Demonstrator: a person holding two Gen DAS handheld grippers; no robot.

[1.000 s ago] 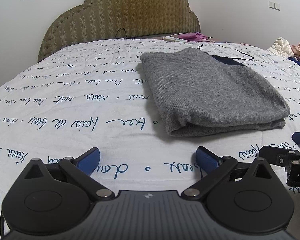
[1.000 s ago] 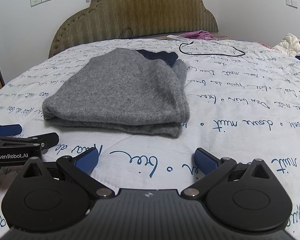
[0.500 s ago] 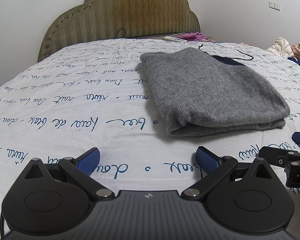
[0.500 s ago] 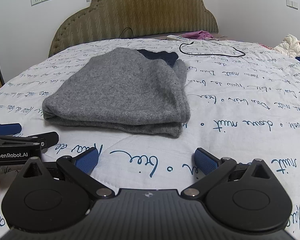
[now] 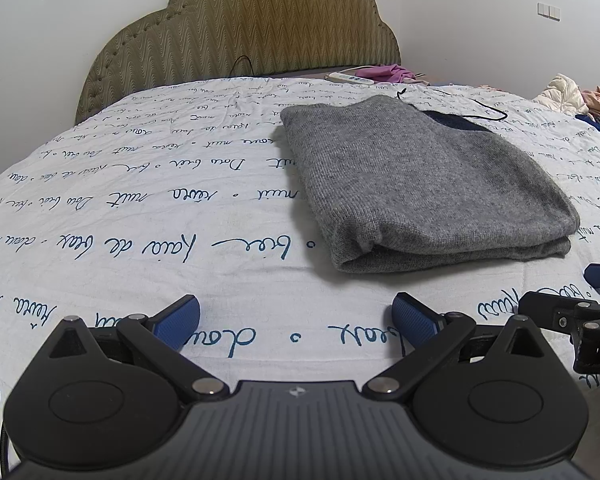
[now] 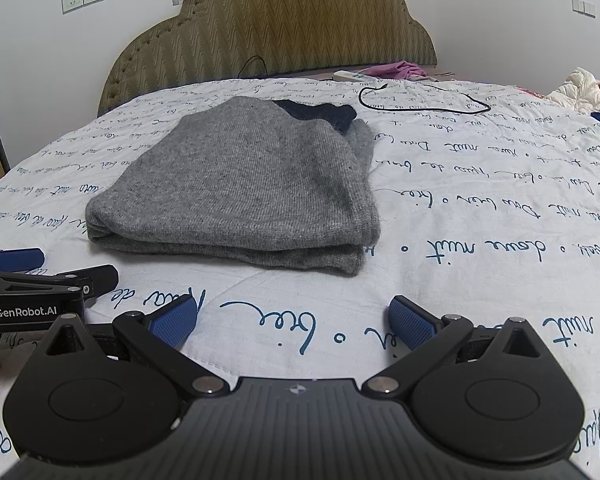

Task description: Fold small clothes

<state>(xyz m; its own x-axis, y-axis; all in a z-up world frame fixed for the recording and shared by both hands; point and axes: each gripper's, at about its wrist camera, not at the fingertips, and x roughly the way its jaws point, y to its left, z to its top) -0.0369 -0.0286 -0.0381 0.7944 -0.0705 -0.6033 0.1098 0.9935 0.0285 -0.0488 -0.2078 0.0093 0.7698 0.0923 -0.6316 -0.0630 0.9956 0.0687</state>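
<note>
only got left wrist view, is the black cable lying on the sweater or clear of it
observer: clear. The thin black cable loops on the white script-printed bedspread behind the folded grey knitted sweater, not touching it.
operator: right gripper holding anything
observer: no. The right gripper is open, with nothing between its blue pads.
operator: sweater's right edge tidy
observer: mostly. A lower grey layer sticks out slightly past the top fold.

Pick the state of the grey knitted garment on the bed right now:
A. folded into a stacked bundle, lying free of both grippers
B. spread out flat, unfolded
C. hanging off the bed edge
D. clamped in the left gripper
A: the grey knitted garment lies in stacked layers on the white script-printed bedcover, while the left gripper and right gripper stand open short of it.
</note>
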